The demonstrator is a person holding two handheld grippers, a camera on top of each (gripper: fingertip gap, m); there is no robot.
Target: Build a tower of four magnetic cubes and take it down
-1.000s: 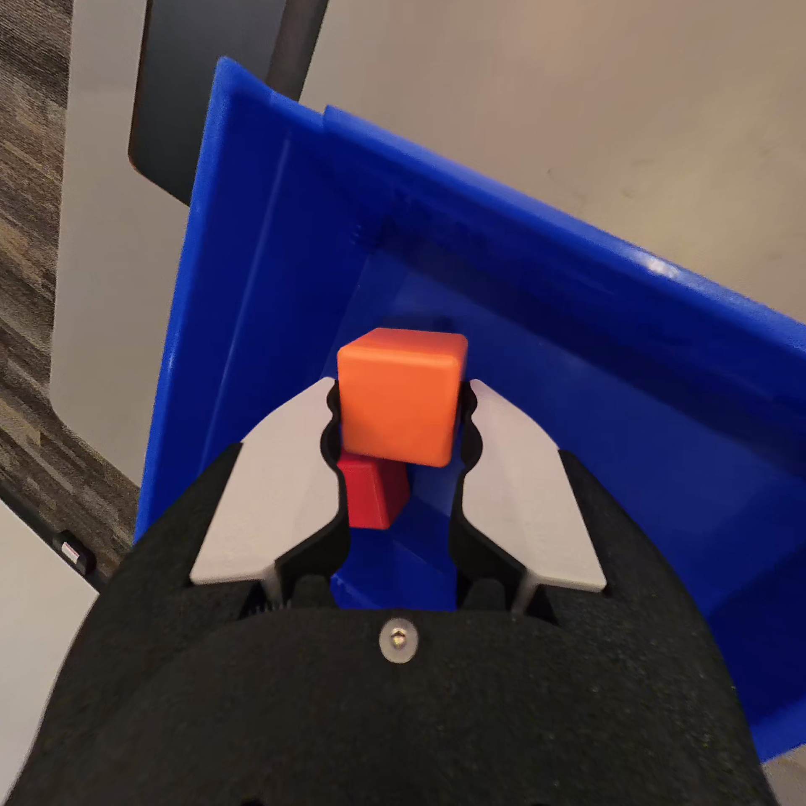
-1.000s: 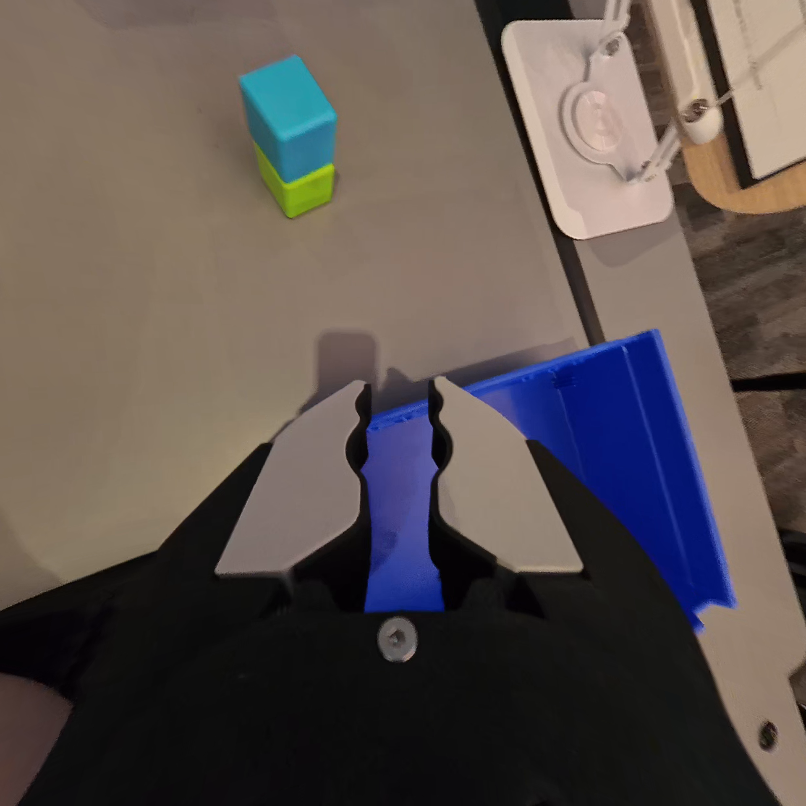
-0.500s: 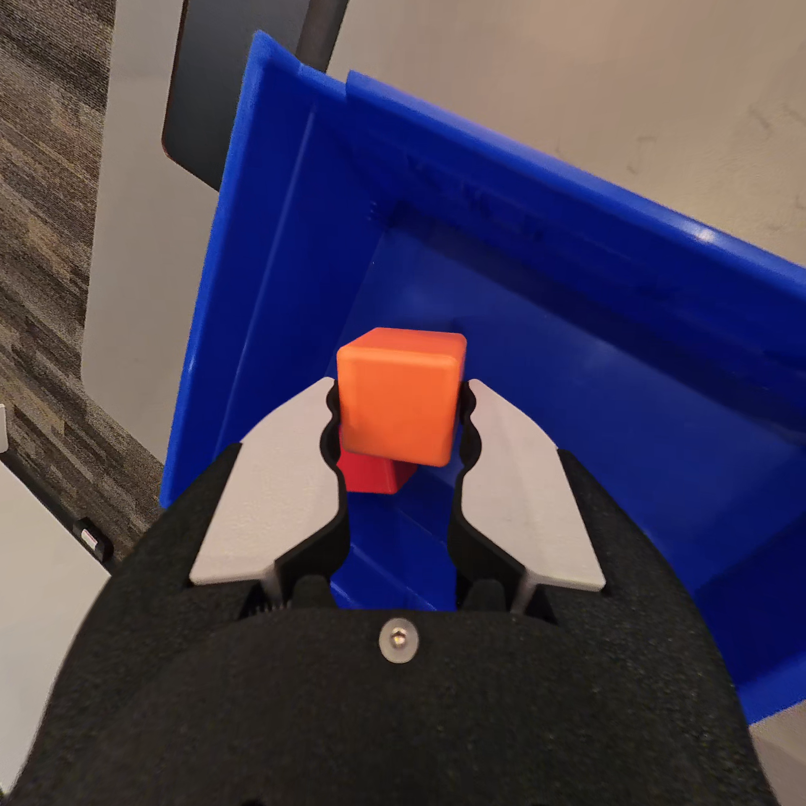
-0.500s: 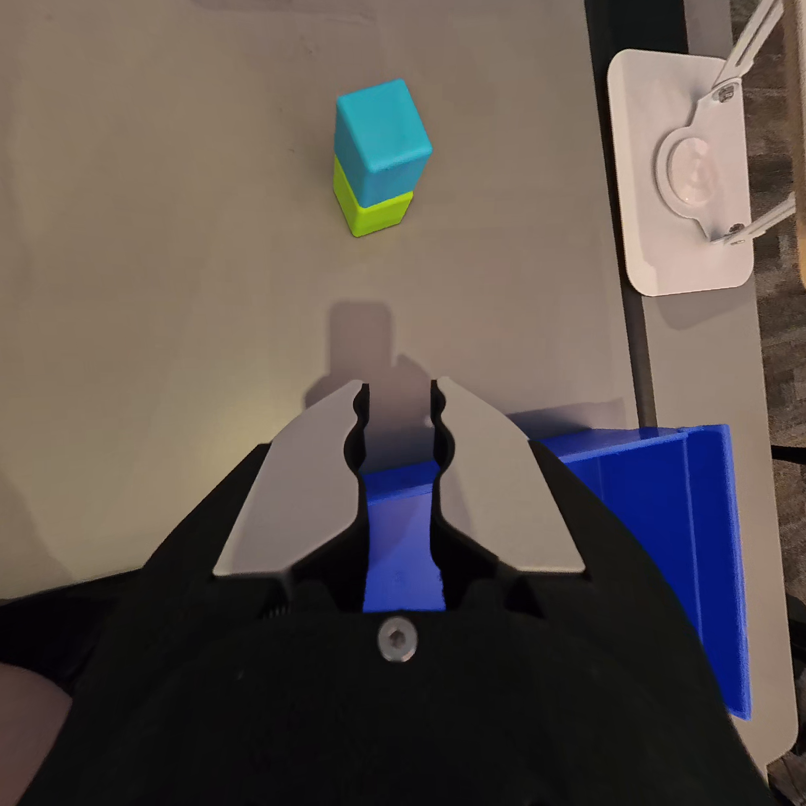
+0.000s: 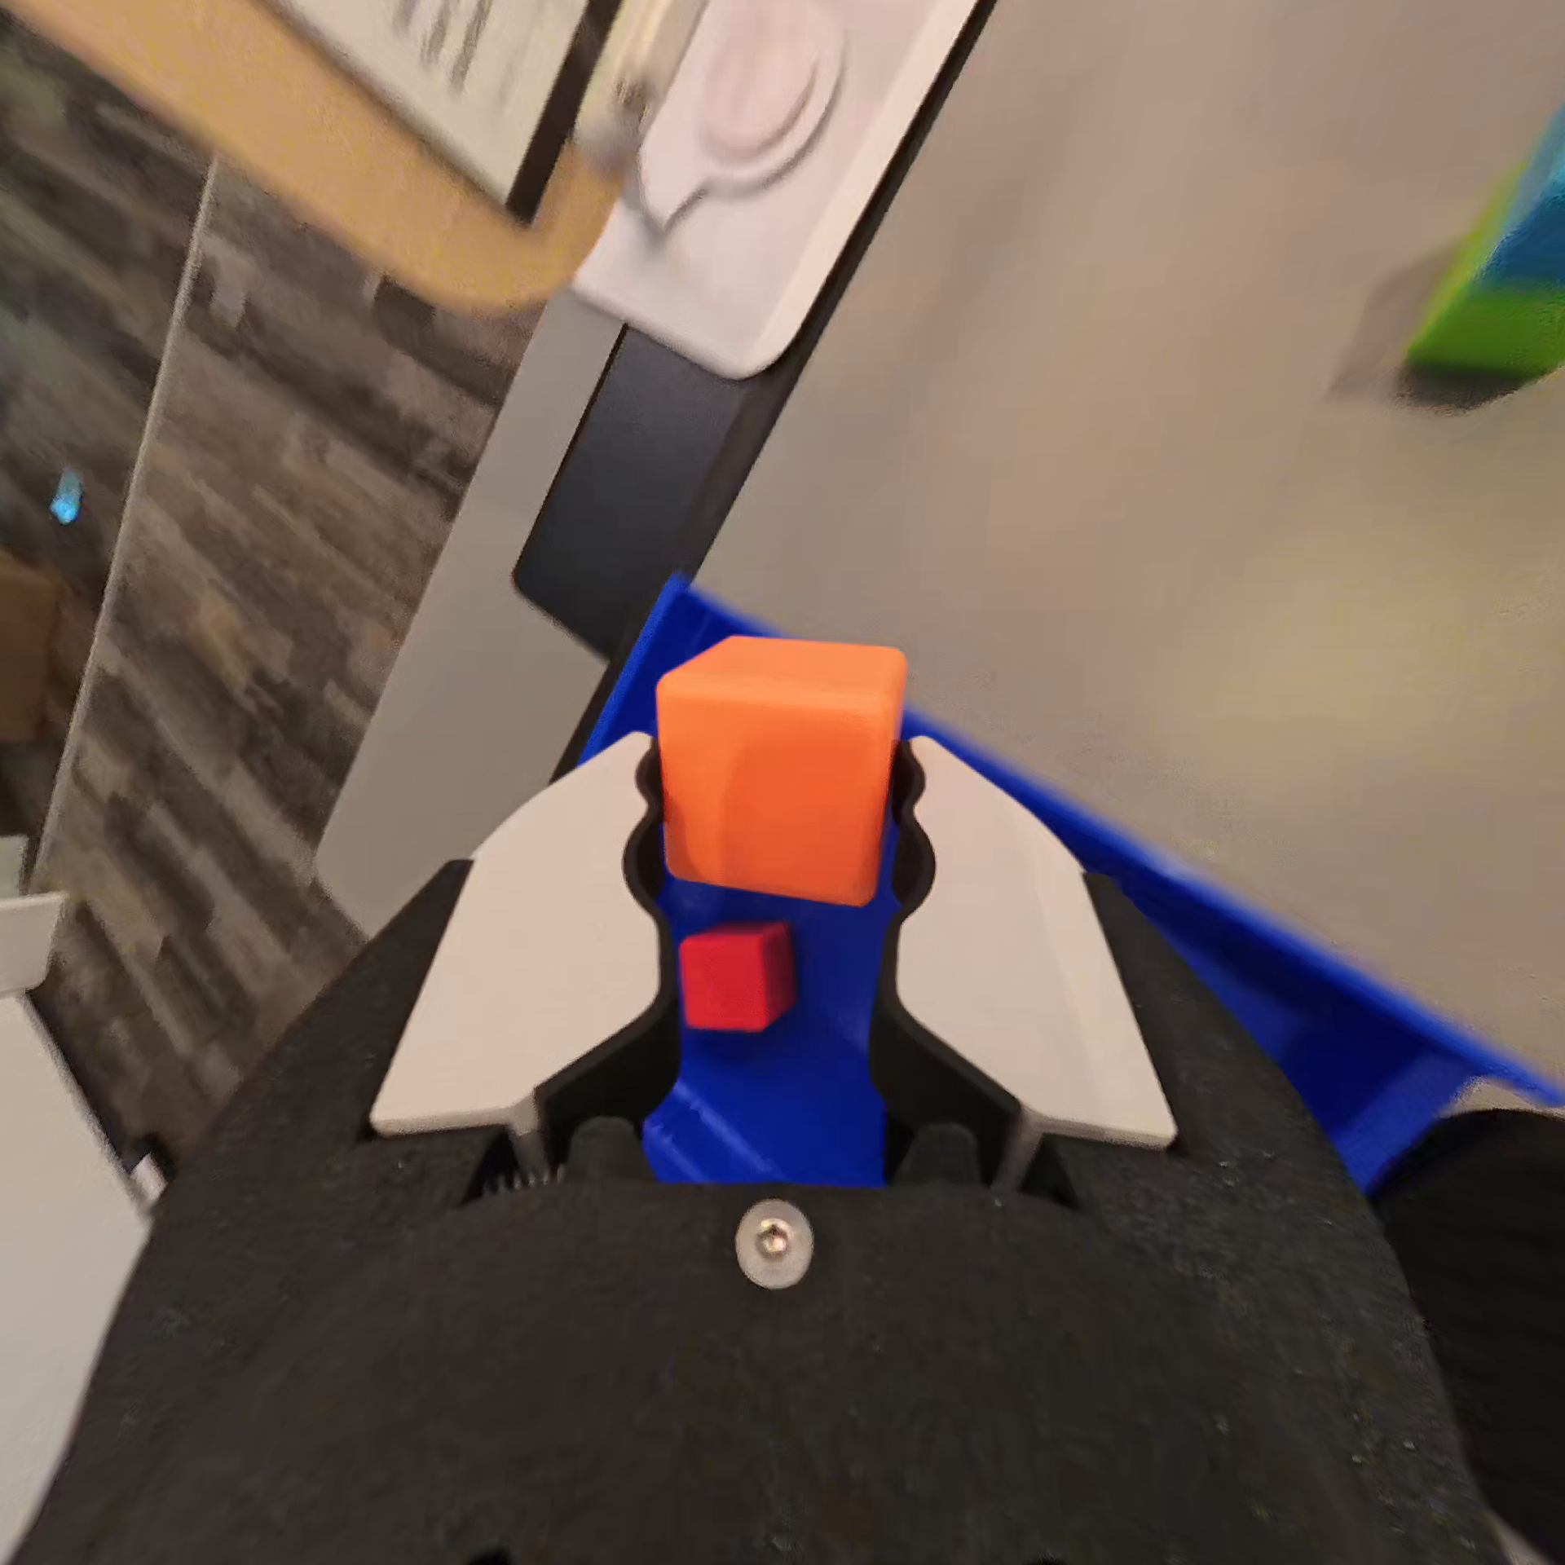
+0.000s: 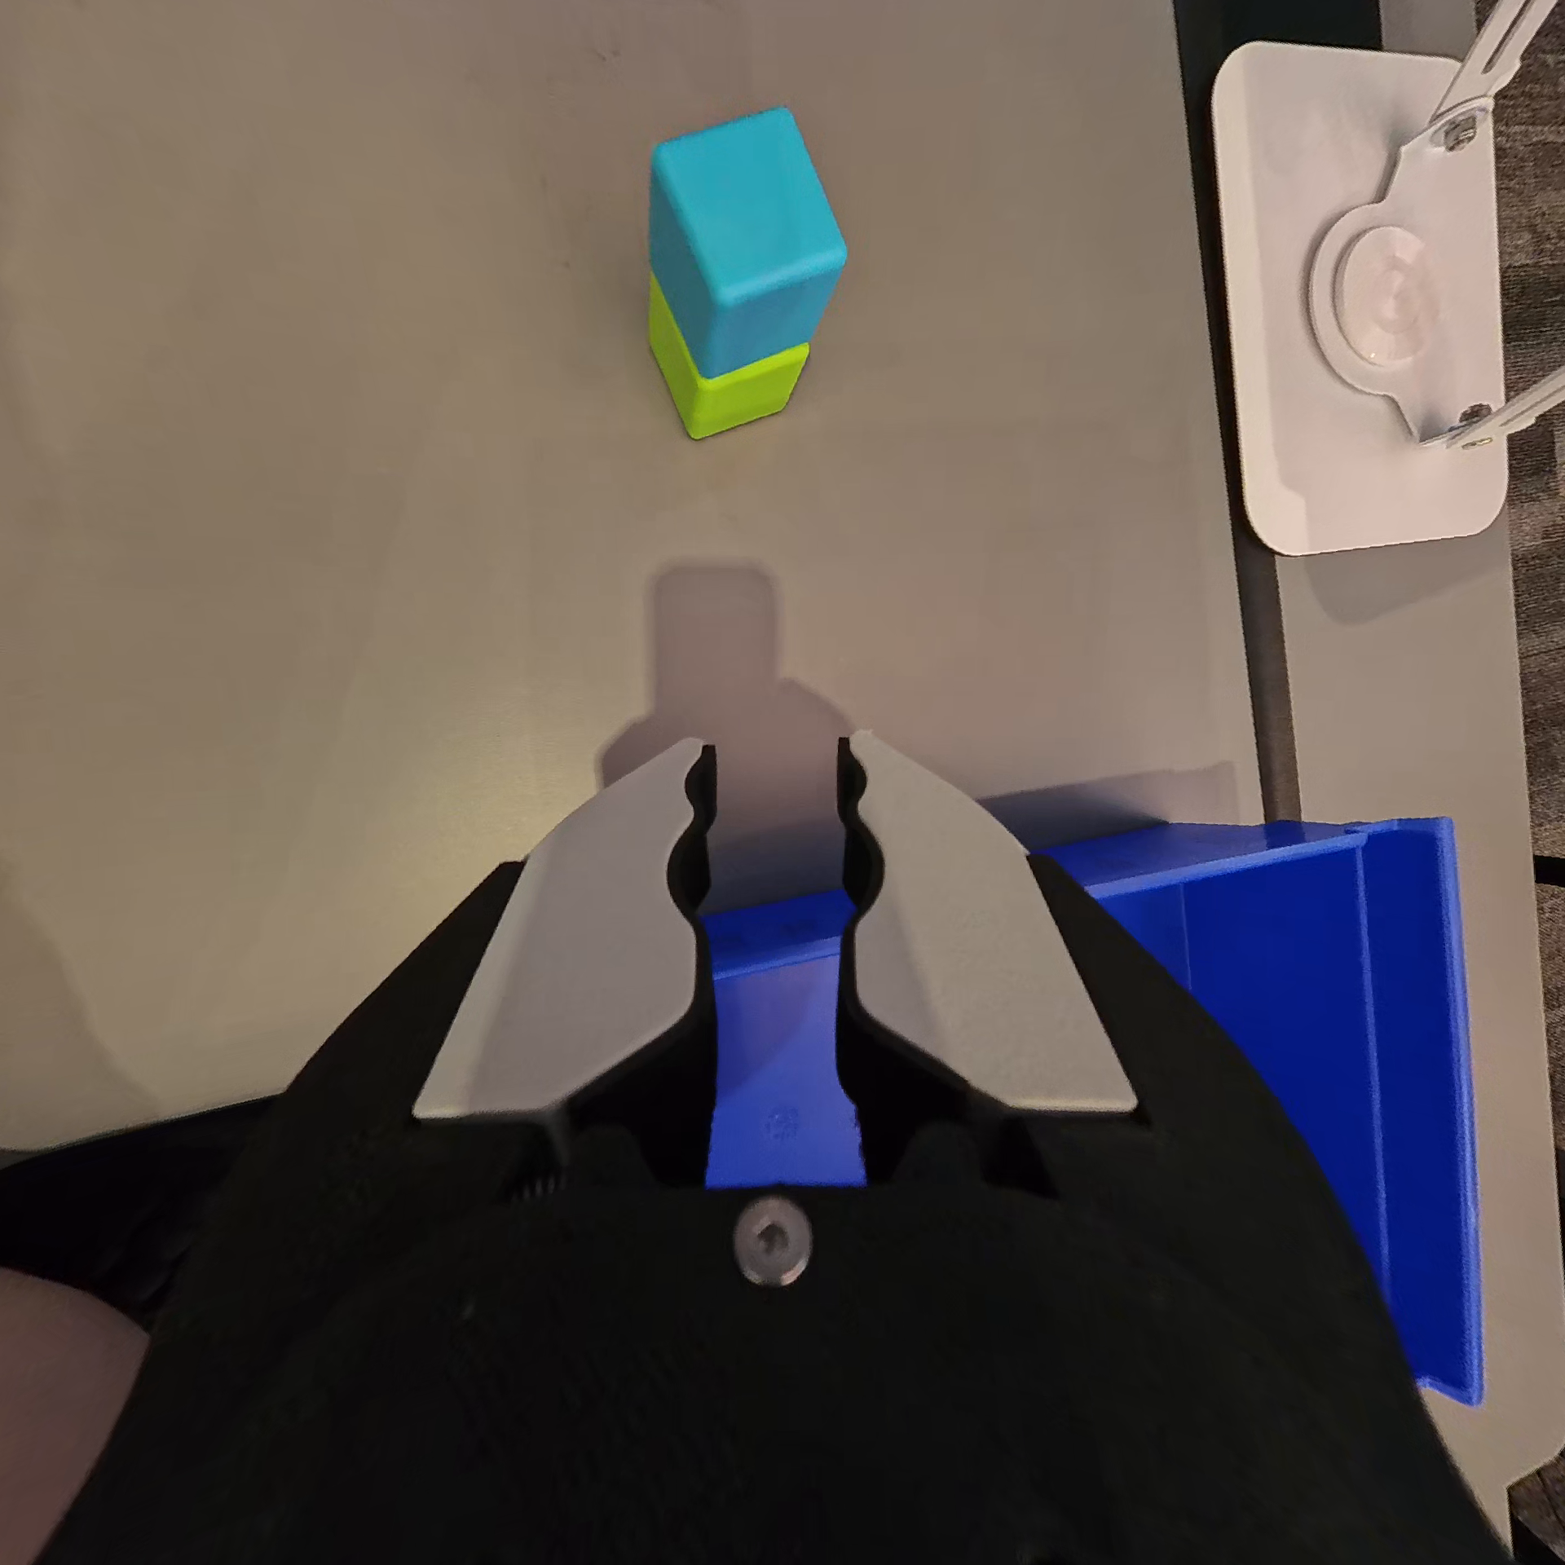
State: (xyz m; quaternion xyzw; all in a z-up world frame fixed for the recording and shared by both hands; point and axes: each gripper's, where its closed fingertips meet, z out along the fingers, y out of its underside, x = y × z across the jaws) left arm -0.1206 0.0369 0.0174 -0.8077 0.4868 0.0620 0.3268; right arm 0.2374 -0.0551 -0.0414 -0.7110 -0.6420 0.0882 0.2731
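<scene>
My left gripper (image 5: 775, 788) is shut on an orange cube (image 5: 775, 771) and holds it high above the blue bin (image 5: 1186, 923). A red cube (image 5: 732, 974) lies on the bin floor below it. A cyan cube (image 6: 745, 237) is stacked on a lime green cube (image 6: 737, 389) on the grey table (image 6: 296, 423); this stack also shows blurred at the right edge of the left wrist view (image 5: 1499, 279). My right gripper (image 6: 772, 762) is open and empty, over the bin's (image 6: 1270, 974) near wall, well short of the stack.
A white lamp base (image 6: 1363, 288) stands on a neighbouring surface to the right of the table, also seen blurred in the left wrist view (image 5: 745, 169). The table's dark edge (image 6: 1270, 677) runs between them. Carpet floor (image 5: 212, 508) lies beyond. The left gripper's tips are roughly 40 centimeters from the right gripper's.
My left gripper has lifted the orange cube up and out of the bin and swung toward the table; the red cube stays in the bin. My right gripper has shifted slightly toward the stack.
</scene>
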